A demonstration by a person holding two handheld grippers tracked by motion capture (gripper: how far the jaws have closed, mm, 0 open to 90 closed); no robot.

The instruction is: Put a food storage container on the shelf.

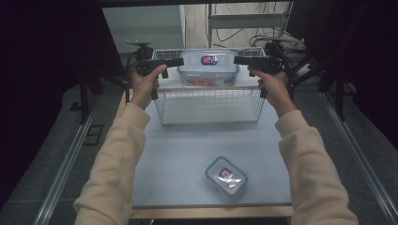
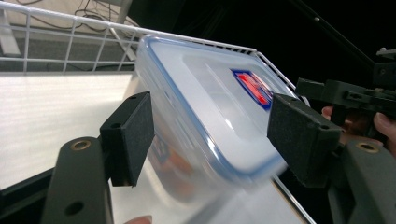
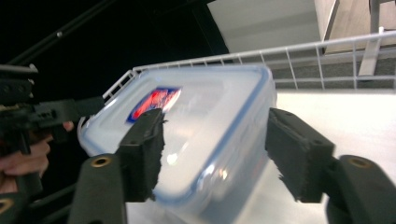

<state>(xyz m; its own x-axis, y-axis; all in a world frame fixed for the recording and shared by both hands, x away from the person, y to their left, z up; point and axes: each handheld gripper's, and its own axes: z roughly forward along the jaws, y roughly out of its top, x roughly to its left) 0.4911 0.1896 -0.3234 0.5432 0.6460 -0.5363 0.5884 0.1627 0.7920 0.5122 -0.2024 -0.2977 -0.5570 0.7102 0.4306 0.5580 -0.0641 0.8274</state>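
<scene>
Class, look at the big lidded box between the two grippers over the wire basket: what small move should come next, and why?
Probably draw both grippers straight back. The box sits in the wire basket, and the pads of the left gripper and right gripper stand apart from its ends, so it seems released.

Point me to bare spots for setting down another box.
The table is bare between the wire basket and the small lidded box, and left of that box to the table's edge. The basket's top is crowded: the big box sits between the left gripper and the right gripper.
</scene>
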